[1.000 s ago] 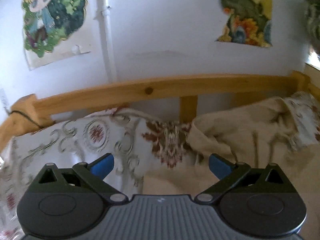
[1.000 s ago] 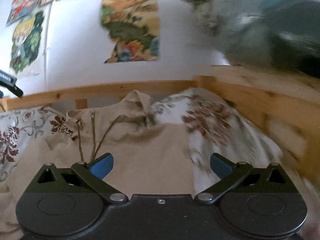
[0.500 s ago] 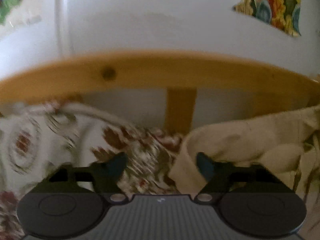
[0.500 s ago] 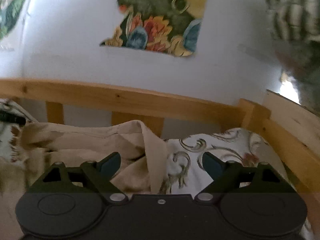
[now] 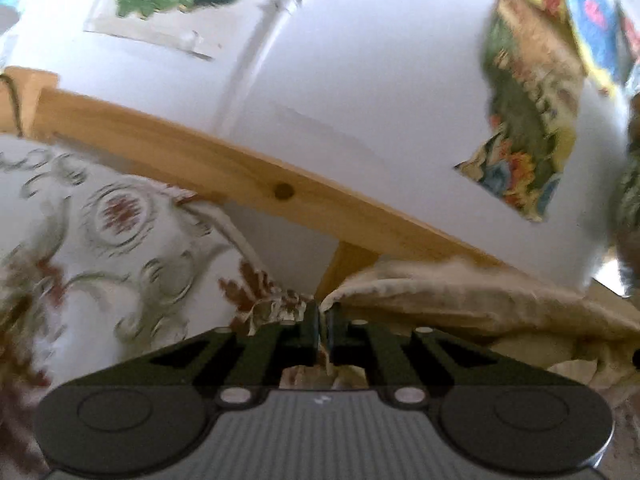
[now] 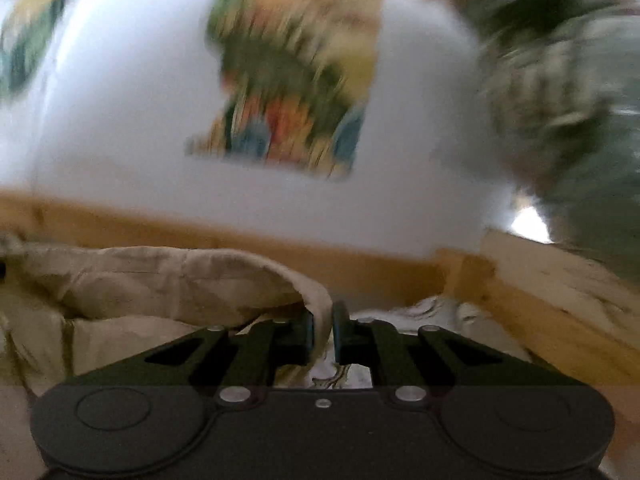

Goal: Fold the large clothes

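A large beige garment (image 5: 460, 300) lies on a bed with a floral sheet (image 5: 100, 240), bunched near the far wooden rail. My left gripper (image 5: 323, 326) is shut on the garment's left top edge, the cloth pinched between its jaws. In the right wrist view the same beige garment (image 6: 160, 284) stretches to the left, and my right gripper (image 6: 322, 332) is shut on its folded right top edge. Both views are blurred by motion.
A wooden bed rail (image 5: 240, 176) runs just behind both grippers, with a white wall and torn posters (image 5: 528, 120) above. A wooden side rail (image 6: 552, 304) borders the bed at right. A blurred dark patterned shape (image 6: 560, 92) fills the upper right.
Both grippers moved forward to the garment's top edge near the rail and went from open to shut on the cloth. The left view has tilted.
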Motion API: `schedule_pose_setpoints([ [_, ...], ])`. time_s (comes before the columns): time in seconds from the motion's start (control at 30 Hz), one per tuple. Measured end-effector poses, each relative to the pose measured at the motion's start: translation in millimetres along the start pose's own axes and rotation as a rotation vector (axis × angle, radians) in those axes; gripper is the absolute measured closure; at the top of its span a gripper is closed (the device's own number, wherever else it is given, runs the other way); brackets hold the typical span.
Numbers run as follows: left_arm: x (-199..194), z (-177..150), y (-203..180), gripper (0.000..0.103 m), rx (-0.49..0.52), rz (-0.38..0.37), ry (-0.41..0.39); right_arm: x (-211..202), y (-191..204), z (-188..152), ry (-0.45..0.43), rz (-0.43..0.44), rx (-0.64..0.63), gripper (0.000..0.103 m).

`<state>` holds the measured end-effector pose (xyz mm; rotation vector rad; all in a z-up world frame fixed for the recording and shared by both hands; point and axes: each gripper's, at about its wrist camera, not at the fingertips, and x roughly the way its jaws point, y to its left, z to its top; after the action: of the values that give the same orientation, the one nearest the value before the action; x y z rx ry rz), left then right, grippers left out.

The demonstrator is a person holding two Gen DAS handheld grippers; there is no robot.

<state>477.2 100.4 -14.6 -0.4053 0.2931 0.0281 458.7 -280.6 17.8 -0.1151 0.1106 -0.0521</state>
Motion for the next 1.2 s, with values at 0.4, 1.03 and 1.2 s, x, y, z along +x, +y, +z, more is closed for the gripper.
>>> schedule_pose_setpoints([
  [0.4,-40,-51,19,0.078,0.179,-0.042,0.31,-94,-11,-87,0.138,-0.046,0.024,0.073],
  [1.03,-78,-62,29,0.011,0.335,0.072,0.338,-119,-33,-109,0.29,0.004,-0.13,0.001],
  [1.2,-100,-59,37,0.006,0.203,0.104,0.268,-133,-15,-109,0.29,-0.025,-0.295,0.001],
])
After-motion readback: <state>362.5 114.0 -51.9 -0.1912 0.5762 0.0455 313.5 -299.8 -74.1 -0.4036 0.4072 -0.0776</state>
